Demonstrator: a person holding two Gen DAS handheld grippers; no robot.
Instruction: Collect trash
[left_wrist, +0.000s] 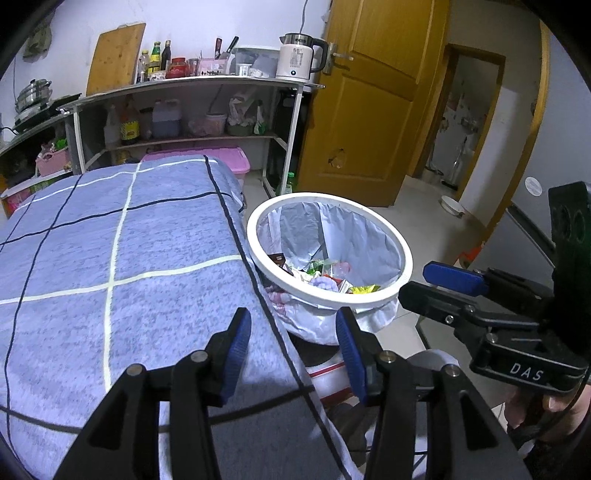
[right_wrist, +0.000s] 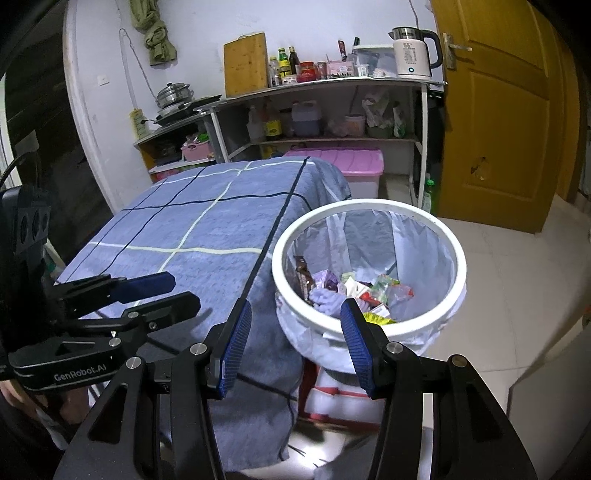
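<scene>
A white round trash bin with a pale plastic liner stands on the floor beside a table covered by a blue checked cloth. Several wrappers lie in the bin's bottom. The bin also shows in the right wrist view. My left gripper is open and empty over the cloth's right edge, near the bin. My right gripper is open and empty, just in front of the bin's near rim. Each gripper shows in the other's view, the right one and the left one.
A metal shelf with bottles, a kettle and a cutting board stands at the back. A pink-lidded box sits behind the table. A yellow wooden door is to the right. Pale tiled floor lies right of the bin.
</scene>
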